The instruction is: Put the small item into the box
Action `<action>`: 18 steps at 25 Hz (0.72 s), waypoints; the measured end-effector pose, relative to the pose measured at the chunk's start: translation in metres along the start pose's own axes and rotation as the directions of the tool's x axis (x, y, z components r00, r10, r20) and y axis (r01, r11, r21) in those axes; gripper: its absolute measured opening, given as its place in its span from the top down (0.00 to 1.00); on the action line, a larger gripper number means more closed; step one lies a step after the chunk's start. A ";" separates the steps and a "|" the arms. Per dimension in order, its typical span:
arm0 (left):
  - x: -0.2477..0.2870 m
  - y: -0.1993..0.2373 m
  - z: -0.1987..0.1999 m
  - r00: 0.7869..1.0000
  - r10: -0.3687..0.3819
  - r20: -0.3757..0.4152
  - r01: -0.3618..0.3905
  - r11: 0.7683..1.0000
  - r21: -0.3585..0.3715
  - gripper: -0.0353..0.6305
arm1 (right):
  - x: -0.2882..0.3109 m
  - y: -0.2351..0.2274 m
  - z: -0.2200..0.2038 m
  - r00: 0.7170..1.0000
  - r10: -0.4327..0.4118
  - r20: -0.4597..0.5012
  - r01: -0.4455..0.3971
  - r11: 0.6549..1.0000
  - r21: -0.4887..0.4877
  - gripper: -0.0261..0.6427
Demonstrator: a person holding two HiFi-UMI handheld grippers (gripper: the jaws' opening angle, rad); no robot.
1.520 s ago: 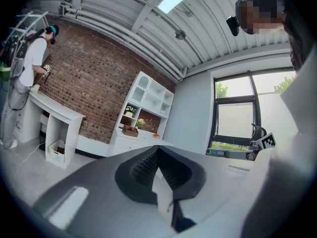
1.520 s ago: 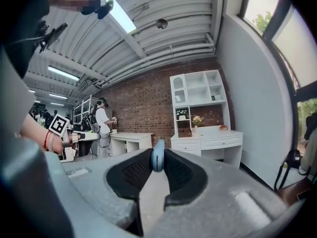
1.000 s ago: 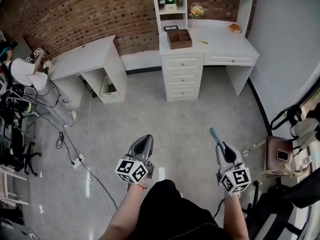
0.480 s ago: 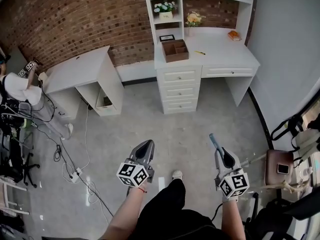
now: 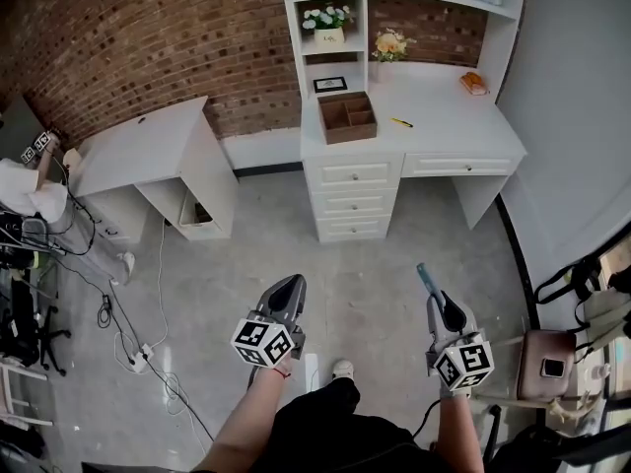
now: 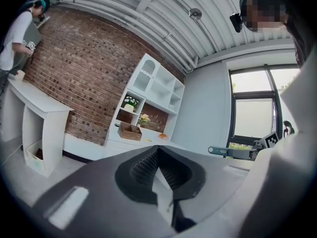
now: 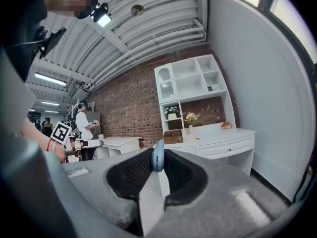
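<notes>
Item held in R claw, box well ahead on desk

R claw (image 5: 436, 299) is clenched on the thin teal item (image 5: 424, 276), whose long axis points fwd. The box (image 5: 347, 116) on the desk (image 5: 454, 131) is well apart, ahead and slightly left. L claw (image 5: 292, 282) is clenched and empty, about as far from the box.

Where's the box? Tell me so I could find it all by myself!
Find the white desk with shelves against the brick wall. On its left end, below the white flowers, sits the box. It is the only brown wooden thing there, open-topped with dividers inside, unlike the thin yellow pen beside it.
</notes>
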State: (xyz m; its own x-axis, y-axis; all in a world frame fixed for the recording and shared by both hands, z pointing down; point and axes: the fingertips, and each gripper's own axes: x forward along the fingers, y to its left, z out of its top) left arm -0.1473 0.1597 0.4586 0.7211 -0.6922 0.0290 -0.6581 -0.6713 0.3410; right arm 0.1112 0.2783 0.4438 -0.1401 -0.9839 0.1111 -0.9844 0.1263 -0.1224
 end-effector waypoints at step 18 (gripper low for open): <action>0.103 0.079 0.028 0.999 0.041 0.031 -0.041 0.999 -0.005 0.94 | 0.131 -0.042 0.009 0.999 0.036 -0.027 -0.036 0.999 -0.005 0.86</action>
State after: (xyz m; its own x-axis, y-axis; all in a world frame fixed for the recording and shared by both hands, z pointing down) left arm -0.1307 0.0278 0.4617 0.6863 -0.7272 0.0140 -0.6862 -0.6410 0.3438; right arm 0.1354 0.1426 0.4542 -0.1783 -0.9748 0.1337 -0.9792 0.1625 -0.1211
